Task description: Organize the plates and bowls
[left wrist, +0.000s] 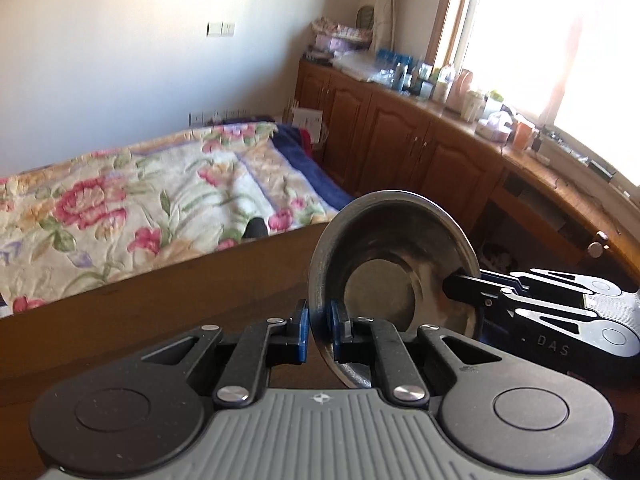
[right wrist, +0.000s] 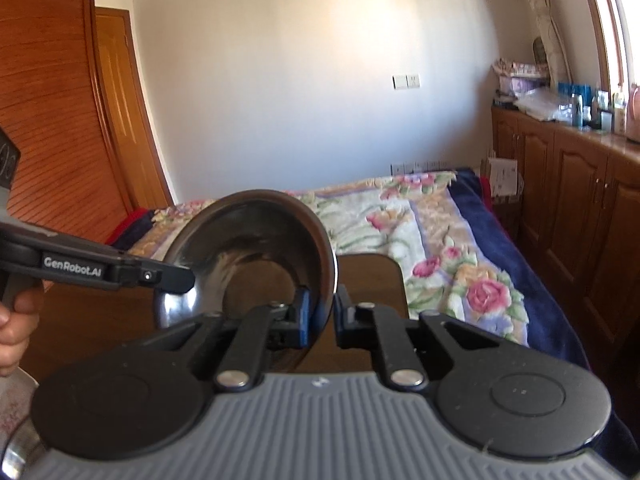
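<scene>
Steel bowl (left wrist: 394,264) tilted, rim pinched by left gripper (left wrist: 319,330) and right gripper (right wrist: 322,312).

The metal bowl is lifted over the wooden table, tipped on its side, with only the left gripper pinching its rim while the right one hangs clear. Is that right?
Not quite. Both grippers pinch the rim of the metal bowl. The left wrist view shows the left gripper closed on the near edge and the right gripper gripping the far side. The rest holds: the bowl is tipped on its side, up over the wooden table.
</scene>
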Demonstrator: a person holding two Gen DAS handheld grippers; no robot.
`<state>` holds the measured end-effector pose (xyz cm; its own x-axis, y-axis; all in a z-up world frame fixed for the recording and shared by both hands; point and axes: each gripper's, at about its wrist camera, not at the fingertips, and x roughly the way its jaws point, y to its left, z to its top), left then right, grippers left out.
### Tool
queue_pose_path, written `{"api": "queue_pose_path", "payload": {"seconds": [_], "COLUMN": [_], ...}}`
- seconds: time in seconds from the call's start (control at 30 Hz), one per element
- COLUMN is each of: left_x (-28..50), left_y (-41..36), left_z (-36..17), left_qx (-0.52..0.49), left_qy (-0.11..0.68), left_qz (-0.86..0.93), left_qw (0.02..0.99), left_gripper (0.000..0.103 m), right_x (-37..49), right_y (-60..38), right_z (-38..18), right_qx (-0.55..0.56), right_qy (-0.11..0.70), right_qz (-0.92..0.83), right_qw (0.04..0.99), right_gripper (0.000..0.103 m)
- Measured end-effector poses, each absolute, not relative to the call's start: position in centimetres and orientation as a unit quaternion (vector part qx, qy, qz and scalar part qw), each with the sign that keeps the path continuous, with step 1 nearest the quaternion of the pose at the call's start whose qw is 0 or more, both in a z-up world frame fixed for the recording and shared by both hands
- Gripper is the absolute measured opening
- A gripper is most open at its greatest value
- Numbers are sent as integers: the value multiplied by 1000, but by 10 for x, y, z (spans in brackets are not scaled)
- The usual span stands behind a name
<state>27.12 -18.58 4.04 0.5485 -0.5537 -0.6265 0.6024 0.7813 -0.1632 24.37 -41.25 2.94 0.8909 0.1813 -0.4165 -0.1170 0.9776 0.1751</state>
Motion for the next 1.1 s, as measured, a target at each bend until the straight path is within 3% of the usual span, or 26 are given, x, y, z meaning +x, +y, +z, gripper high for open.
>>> {"api": "queue_pose_path", "payload": {"seconds": [1.1], "left_x": [114], "left_y": [-94], "left_z": [56], "left_qx": [-17], "left_qy": [225], "left_qz": [-312], "left_qw": [923], "left_gripper": [13], "right_x": [128], "right_y": [-366], "right_z": [30], "right_qx": [115], "right_qy": [81], "right_qz": [103], "right_qw": [985], "right_gripper": [13]}}
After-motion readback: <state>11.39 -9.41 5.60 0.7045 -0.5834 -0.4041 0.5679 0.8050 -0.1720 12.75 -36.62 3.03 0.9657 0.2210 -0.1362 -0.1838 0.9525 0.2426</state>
